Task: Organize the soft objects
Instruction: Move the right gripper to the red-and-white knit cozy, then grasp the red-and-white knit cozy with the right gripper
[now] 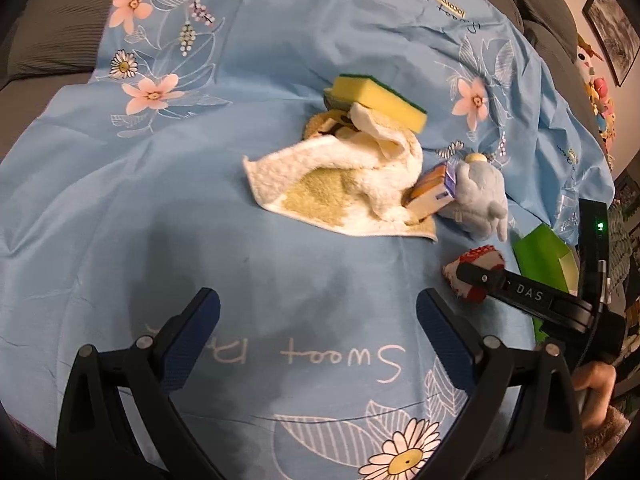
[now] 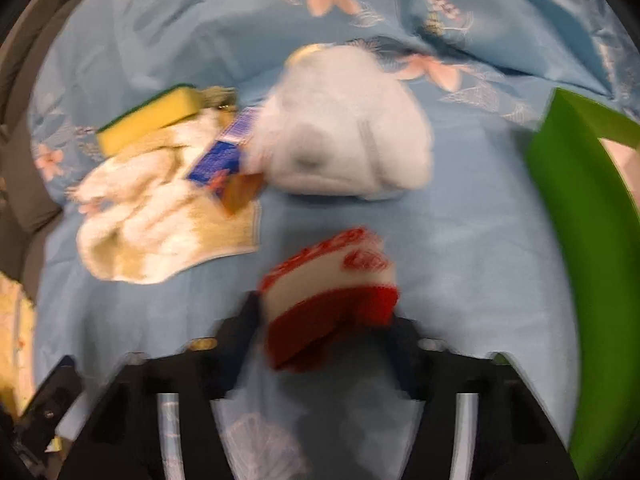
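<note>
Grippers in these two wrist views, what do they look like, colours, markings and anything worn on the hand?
The left gripper has black angular finger arms with silver rivets and textured dark blue pads. The right gripper is black too, with white "DAS" lettering, a lit green indicator light and a thin dark cable. The hand behind it wears a fuzzy beige sleeve.

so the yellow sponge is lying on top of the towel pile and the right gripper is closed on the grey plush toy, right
Not quite: the right gripper is closed on the red and white soft item, not the grey plush toy, which lies free on the blue sheet beyond it, as the right wrist view shows. The yellow sponge does lie on the towel pile.
</note>
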Demonstrator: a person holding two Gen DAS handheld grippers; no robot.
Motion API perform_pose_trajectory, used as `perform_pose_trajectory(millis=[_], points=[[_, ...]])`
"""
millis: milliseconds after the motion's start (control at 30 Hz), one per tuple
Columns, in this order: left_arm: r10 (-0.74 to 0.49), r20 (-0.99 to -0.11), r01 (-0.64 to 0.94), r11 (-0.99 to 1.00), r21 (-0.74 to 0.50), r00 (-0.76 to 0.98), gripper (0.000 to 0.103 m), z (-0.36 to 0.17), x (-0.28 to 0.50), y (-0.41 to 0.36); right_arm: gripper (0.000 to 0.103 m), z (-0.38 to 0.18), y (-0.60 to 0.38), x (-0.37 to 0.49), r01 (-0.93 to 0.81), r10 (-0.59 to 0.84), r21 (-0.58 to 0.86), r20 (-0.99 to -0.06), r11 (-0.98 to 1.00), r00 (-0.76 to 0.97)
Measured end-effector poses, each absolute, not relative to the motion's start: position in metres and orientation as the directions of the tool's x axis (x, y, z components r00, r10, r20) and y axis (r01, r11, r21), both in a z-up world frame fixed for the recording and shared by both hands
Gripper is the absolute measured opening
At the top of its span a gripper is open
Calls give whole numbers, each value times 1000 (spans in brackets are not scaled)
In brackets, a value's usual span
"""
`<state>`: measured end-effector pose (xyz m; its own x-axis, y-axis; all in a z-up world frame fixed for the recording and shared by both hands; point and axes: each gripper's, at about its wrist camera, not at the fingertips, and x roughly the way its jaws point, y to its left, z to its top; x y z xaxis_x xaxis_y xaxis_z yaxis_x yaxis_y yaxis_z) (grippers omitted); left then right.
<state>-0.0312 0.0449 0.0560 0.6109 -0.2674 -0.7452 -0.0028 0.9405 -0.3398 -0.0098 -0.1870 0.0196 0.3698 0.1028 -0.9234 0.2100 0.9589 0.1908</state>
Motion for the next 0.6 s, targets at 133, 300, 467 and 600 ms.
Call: perform_pose_trajectory(millis=[133,300,467,600], points=[[-251,-741,-20,942,-336,623,98,56,-31,57,38,27,-169,-14,201,164,256,-909,945,384],[-253,-735,-47,932,-360,629,98,57,-31,71,38,29,-140,-15,130,338,413,-858,901,387],[-224,-736,-87,930,-358,638,98,58,-33,82,43,9,-124,-15,165,373,427,-885,889,280],[-227,-737,-90,927,-364,636,98,58,-34,82,86,20,-129,-22,169,324,384,-897,908,301]])
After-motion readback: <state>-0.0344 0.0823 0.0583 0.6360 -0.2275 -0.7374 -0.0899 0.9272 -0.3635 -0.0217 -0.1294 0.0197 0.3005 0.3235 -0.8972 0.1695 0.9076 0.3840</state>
